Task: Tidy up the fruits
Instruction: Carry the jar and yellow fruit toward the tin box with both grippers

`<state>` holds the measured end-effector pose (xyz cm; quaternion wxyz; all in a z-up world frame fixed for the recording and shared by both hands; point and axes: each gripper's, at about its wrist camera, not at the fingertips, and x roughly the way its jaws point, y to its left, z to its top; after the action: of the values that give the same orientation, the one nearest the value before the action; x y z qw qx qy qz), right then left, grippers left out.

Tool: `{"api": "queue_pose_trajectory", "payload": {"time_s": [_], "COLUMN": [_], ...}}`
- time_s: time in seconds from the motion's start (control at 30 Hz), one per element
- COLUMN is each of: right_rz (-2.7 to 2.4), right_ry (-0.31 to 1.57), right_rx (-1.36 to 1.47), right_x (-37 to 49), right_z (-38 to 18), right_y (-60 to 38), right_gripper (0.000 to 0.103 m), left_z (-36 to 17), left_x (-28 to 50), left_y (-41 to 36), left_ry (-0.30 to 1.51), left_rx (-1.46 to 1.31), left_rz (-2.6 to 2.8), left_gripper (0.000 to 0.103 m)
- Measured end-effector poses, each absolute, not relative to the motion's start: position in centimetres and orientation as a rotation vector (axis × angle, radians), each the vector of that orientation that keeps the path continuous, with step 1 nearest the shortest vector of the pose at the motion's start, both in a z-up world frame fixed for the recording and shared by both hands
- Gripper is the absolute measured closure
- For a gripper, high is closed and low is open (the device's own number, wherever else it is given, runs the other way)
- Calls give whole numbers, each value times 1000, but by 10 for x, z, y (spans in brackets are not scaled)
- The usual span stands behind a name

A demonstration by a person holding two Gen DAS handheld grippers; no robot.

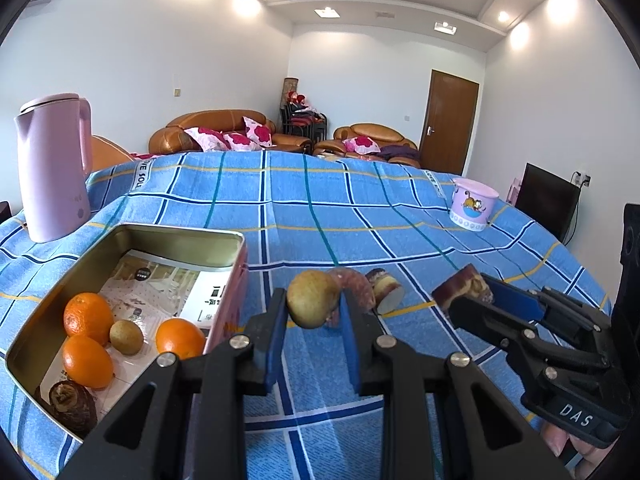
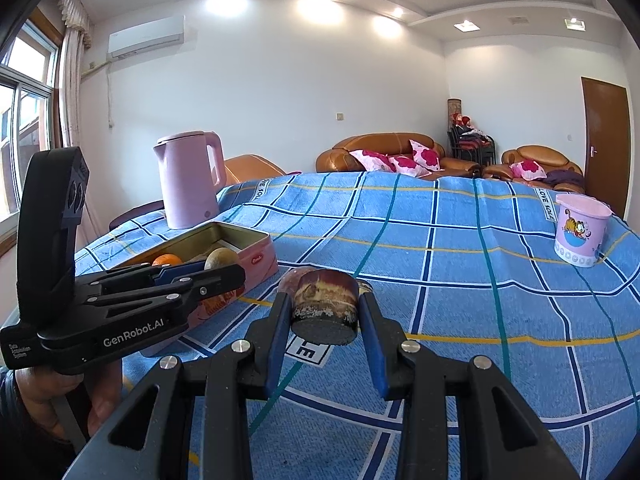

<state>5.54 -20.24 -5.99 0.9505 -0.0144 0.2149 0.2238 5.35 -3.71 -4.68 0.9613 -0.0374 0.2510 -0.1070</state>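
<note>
My left gripper (image 1: 314,300) is shut on a yellow-brown round fruit (image 1: 308,300), held above the blue checked cloth just right of an open metal tin (image 1: 180,236). In the tin lie three oranges (image 1: 88,314), a small kiwi (image 1: 126,336) and a dark brown root (image 1: 72,404) on a leaflet. My right gripper (image 2: 324,308) is shut on a brown-purple cut chunk (image 2: 324,300), also off the cloth. The left wrist view shows the right gripper (image 1: 470,298) with that chunk (image 1: 456,286) at the right. The right wrist view has the left gripper (image 2: 218,268) and its fruit (image 2: 222,258) over the tin (image 2: 240,232).
A reddish piece (image 1: 356,288) and a cut slice (image 1: 386,290) lie on the cloth behind the held fruit. Beyond the tin stands a pink kettle (image 1: 52,168), and a pink cartoon cup (image 1: 472,206) sits far right. Sofas and a door lie past the table's far edge.
</note>
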Motion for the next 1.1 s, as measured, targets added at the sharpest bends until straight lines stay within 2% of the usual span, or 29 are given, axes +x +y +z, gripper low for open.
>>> {"api": "queue_pose_trajectory", "payload": {"time_s": [0.87, 1.1], "right_rz": [512, 533], "right_ry": [376, 358], "right_rx": [12, -31], "right_x": [42, 31], "right_z": [-54, -38], "right_y": [-205, -184], "right_gripper": [66, 66], "left_z": [-38, -27], "left_x": [39, 28], "left_y": [-37, -27], "left_ry": [436, 417], "left_rx": [-55, -58], "left_rz": [-186, -173], "left_gripper": [76, 76]}}
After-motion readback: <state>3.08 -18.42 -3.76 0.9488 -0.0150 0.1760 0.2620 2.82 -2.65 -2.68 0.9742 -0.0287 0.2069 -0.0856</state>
